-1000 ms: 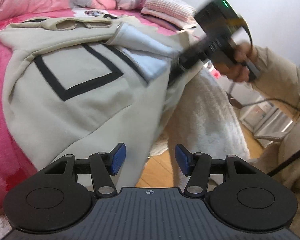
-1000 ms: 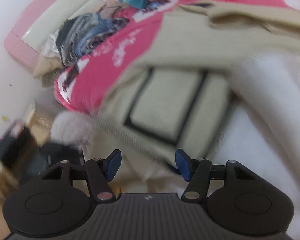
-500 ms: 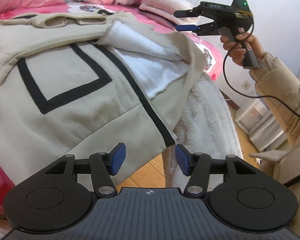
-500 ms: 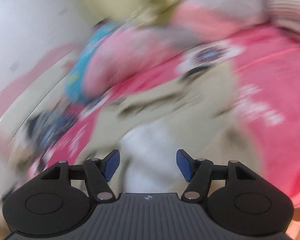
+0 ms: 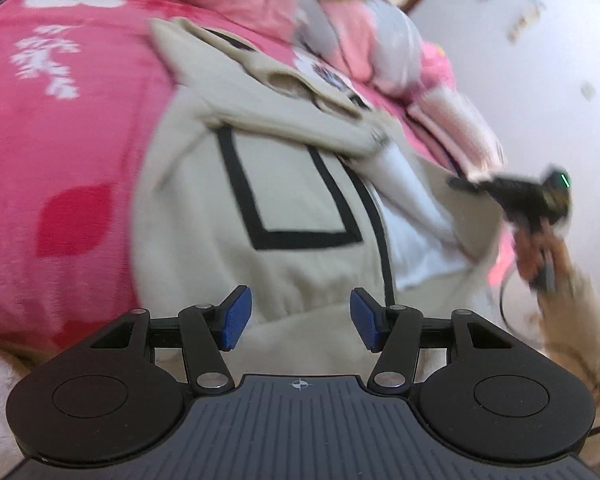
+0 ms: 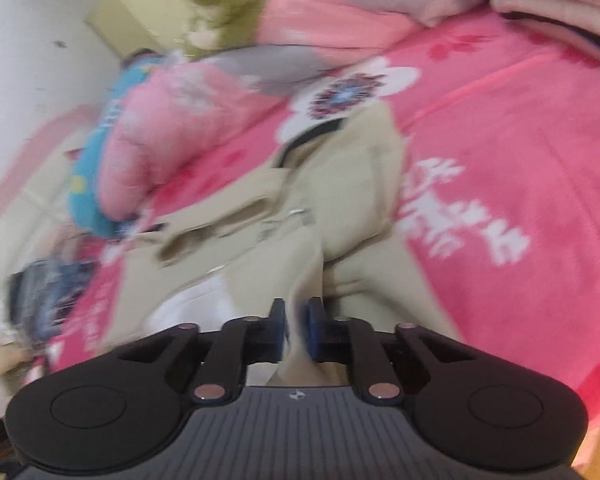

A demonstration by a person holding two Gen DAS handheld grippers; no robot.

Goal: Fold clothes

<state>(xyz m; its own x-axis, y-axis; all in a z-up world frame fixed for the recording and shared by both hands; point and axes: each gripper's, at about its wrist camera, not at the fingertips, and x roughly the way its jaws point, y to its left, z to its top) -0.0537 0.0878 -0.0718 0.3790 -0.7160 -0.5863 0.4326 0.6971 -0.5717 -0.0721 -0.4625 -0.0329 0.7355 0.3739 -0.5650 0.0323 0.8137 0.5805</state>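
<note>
1. The right gripper (image 6: 296, 326) has just been closing: its blue pads, which stood wide apart half a second ago, are now pinched on a fold of the beige jacket (image 6: 340, 200), with cloth visible between them.
2. From the left wrist view, that same right gripper (image 5: 466, 182) now sits low at the jacket's far edge, where earlier it was raised clear above the bed; the hand (image 5: 540, 248) holding it is blurred.
3. The left gripper (image 5: 296, 318) has its jaws apart with nothing between them, as wide as before; it hangs just off the jacket's hem.
4. The jacket (image 5: 300, 200) lies spread on the pink floral bedspread (image 5: 60, 152), its black-outlined square facing up and the white lining (image 5: 416, 216) showing at the open front flap.
5. The left view has rolled since the earlier frames, so the bed now slants across it.
6. Beyond lie a pink quilt (image 6: 160, 140) and a folded pink towel (image 5: 456, 128).
</note>
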